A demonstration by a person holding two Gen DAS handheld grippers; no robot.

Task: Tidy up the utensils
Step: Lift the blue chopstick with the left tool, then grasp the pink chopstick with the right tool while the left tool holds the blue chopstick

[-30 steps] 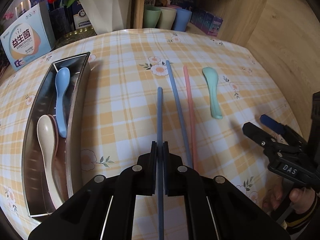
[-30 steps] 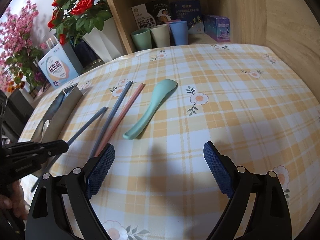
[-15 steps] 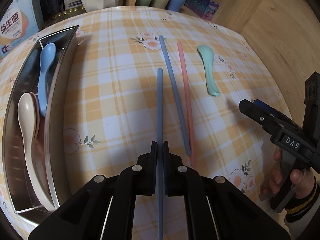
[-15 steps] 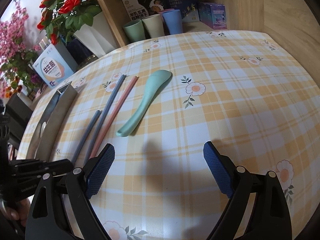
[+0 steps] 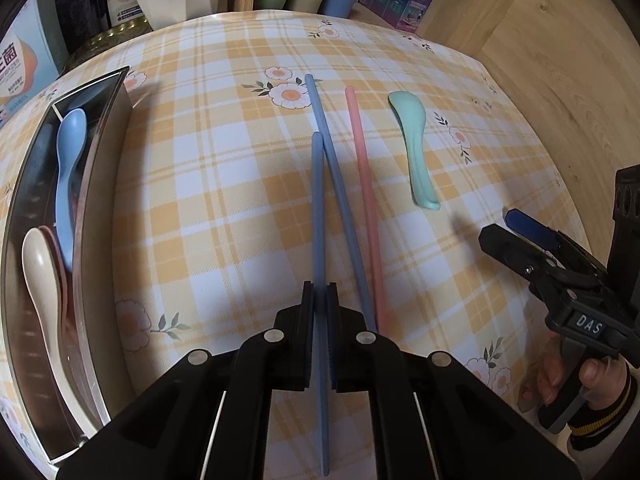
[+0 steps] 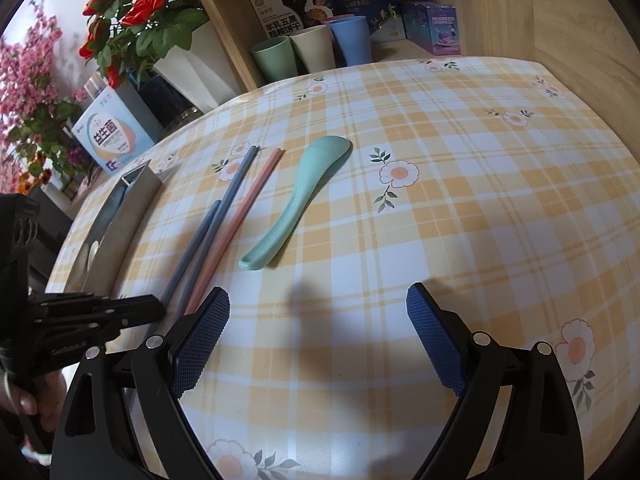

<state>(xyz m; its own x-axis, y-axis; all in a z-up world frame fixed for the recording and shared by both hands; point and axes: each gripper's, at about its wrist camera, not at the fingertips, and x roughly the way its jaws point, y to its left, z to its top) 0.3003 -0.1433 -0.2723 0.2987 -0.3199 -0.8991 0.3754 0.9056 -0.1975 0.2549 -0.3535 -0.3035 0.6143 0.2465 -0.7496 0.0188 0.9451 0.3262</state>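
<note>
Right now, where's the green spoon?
The green spoon lies on the tablecloth, right of the pink chopstick, ahead of the open right gripper.

Bare checked tablecloth (image 6: 460,216) lies open right of the green spoon (image 6: 298,200); left of it, pink chopstick (image 6: 236,224) and blue chopstick (image 6: 224,216) crowd together; the steel tray (image 5: 108,184) walls the left edge; cups (image 6: 312,52) block the back.

"DAS" on right gripper (image 5: 516,228); "益生菌" on box (image 6: 110,136)
</note>
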